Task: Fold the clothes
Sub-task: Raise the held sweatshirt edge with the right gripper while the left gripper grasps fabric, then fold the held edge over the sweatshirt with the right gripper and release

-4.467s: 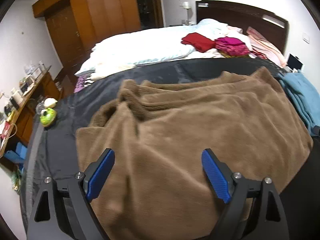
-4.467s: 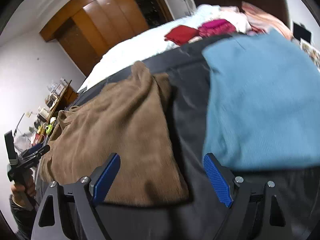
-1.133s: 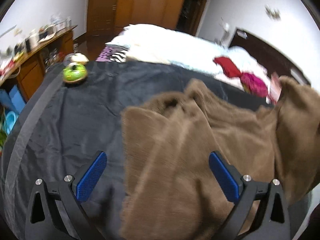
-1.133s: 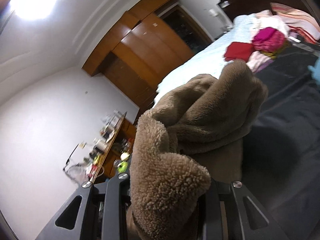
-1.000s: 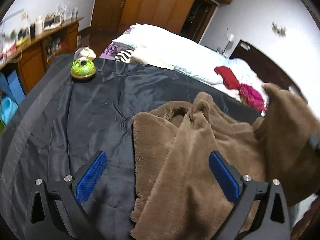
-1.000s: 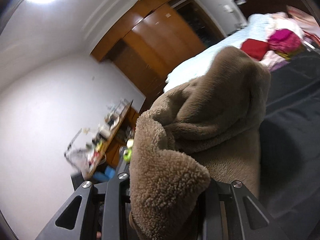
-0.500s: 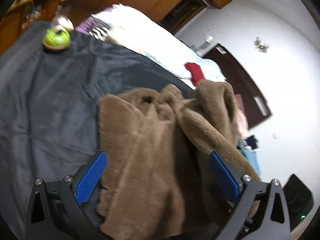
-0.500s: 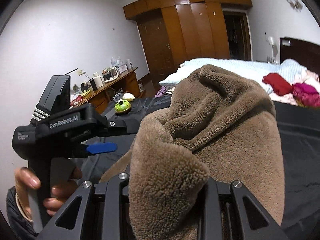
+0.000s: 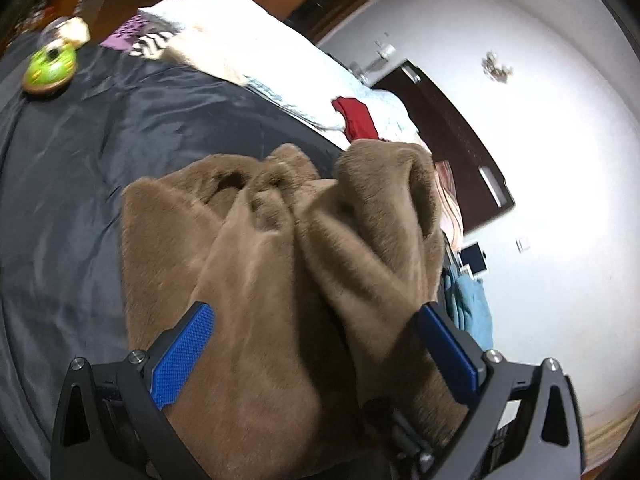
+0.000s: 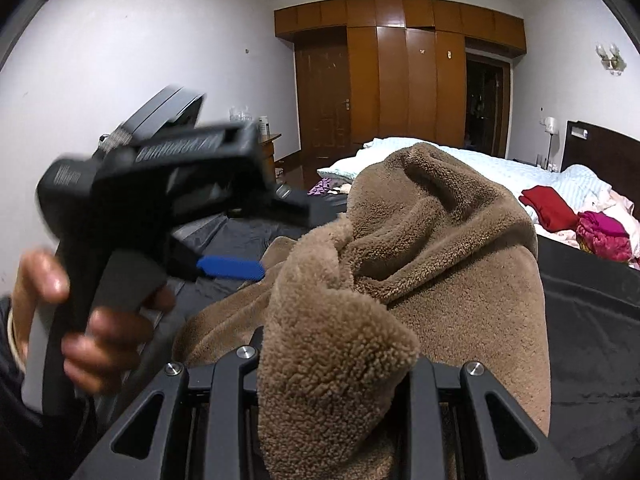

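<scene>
Brown fleece garment (image 9: 256, 280), bunched, half-folded

- One brown fleece garment (image 9: 280, 280) on the bed (image 9: 60, 200).
- Two grippers: left gripper (image 9: 316, 348), right gripper (image 10: 336, 384).
- One green toy (image 9: 48, 70).
- One red garment (image 10: 548, 206), one magenta garment (image 10: 604, 236) beyond the fleece.

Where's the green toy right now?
In the left wrist view, the green toy sits at far upper left on the dark bedsheet, well apart from the brown fleece.
</scene>
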Motion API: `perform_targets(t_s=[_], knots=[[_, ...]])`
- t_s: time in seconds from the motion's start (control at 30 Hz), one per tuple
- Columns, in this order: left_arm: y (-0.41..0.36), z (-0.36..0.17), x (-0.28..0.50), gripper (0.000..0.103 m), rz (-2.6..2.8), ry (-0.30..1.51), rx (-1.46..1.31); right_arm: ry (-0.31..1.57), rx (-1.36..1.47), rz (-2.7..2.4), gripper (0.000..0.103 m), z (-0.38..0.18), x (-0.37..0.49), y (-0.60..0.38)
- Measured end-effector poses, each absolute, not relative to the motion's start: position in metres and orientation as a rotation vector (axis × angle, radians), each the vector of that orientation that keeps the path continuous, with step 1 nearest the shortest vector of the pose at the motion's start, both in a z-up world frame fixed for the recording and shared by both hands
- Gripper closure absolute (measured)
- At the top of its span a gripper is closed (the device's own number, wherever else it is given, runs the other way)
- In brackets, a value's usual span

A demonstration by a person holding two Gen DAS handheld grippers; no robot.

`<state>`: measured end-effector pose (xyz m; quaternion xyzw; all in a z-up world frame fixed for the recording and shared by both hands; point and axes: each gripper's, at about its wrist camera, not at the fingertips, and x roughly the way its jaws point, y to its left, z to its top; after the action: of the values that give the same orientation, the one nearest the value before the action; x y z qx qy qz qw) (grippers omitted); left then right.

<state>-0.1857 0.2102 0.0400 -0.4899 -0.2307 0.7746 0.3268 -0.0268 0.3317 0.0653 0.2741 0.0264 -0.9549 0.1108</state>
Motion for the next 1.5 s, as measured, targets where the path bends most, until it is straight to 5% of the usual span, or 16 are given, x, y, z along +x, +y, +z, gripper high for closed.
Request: perform_targets(t_s=[0.33,0.37,0.43,0.6,0.9,1.3,1.5], knots=[[0.257,0.041,-0.207,0.003,1.865,-0.525,-1.379,0.177,0.738,-2.82,0.072,0.054,-0.008,0.326],[0.261,0.039,-0.209,0.009,1.863,-0.522,-1.387,0.185,0.733,-2.821,0.072,0.053,-0.005,0.325],[0.27,0.034,-0.215,0.049,1.828,-0.512,-1.415,0.207,0.723,-2.826,0.072,0.052,-0.003,0.324],[0.285,0.049,-0.22,0.074,1.824,-0.439,-1.393,0.236,0.715,-2.841,0.072,0.05,-0.001,0.319],[0.247,0.094,-0.228,0.075,1.897,-0.392,-1.237,0.308,0.619,-2.843,0.072,0.074,-0.01,0.284],[0.177,0.02,-0.252,0.073,1.884,-0.534,-1.296,0.444,0.811,-2.711,0.071,0.033,-0.032,0.227],[0.156,-0.009,-0.255,0.055,1.9,-0.618,-1.305,0.551,0.854,-2.636,0.044,0.012,-0.026,0.212]])
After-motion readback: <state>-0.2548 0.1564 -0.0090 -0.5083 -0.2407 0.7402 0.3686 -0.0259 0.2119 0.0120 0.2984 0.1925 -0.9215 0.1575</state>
